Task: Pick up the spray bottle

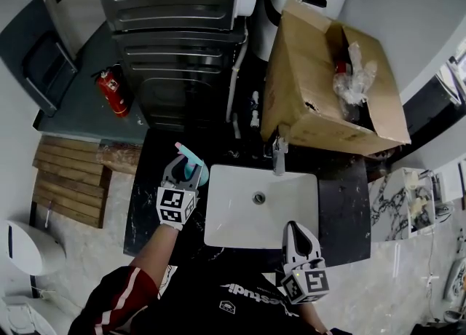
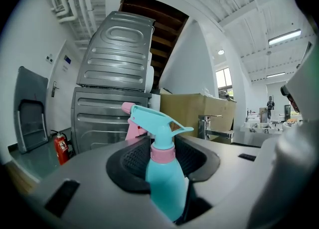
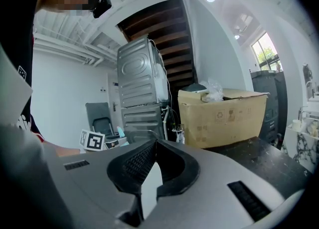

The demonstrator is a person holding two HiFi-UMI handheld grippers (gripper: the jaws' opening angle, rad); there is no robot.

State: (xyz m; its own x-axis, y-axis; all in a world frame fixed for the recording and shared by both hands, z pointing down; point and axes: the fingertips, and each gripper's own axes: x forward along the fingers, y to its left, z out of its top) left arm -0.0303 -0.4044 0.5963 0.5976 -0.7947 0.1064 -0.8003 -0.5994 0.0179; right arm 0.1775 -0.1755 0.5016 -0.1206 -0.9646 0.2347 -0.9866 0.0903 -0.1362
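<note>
A teal spray bottle (image 1: 194,165) with a pink nozzle and collar stands on the dark counter at the left of the white sink (image 1: 291,206). My left gripper (image 1: 186,172) is around the bottle's body, and its pads press on both sides. In the left gripper view the spray bottle (image 2: 164,180) stands upright between the jaws of the left gripper (image 2: 167,148), trigger head pointing left. My right gripper (image 1: 293,226) hovers over the sink's front right edge. In the right gripper view the right gripper (image 3: 156,141) has its tips together and holds nothing.
A chrome faucet (image 1: 279,153) stands behind the sink. An open cardboard box (image 1: 306,86) with plastic wrap inside sits at the back right. Stacked grey machines (image 1: 175,35) fill the back, with a red fire extinguisher (image 1: 111,92) to their left. The black counter (image 1: 342,202) continues right of the sink.
</note>
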